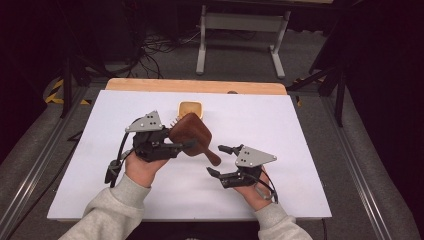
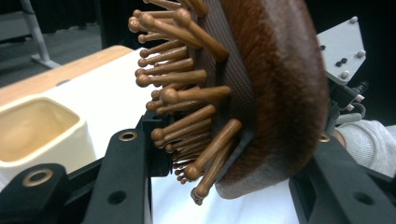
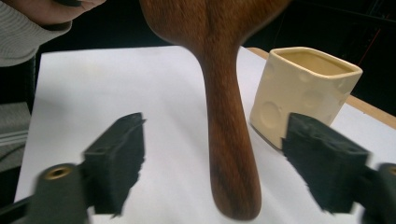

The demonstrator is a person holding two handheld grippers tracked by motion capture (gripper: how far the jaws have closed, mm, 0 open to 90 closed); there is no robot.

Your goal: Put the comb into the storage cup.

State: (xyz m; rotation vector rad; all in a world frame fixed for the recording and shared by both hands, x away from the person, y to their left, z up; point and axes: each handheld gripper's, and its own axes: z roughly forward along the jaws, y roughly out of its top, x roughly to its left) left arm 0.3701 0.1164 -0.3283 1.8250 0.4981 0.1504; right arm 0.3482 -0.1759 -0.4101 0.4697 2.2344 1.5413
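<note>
A brown wooden hairbrush (image 1: 192,132) with wooden bristle pins hangs above the white board. My left gripper (image 1: 186,144) is shut on its oval head, with the bristles (image 2: 187,93) facing one jaw and the smooth back (image 2: 285,93) against the other. The handle (image 3: 229,140) points down and to the right, toward my right gripper (image 1: 216,160). That gripper is open: in the right gripper view its two black jaws stand wide on either side of the handle's end and touch nothing.
A cream square cup (image 1: 191,107) stands on the white board (image 1: 280,130) just behind the brush, open side up; the same cup (image 3: 303,88) is close beside the right jaw. The wooden table edge (image 1: 195,86) runs behind the board, with dark floor and a stand frame beyond.
</note>
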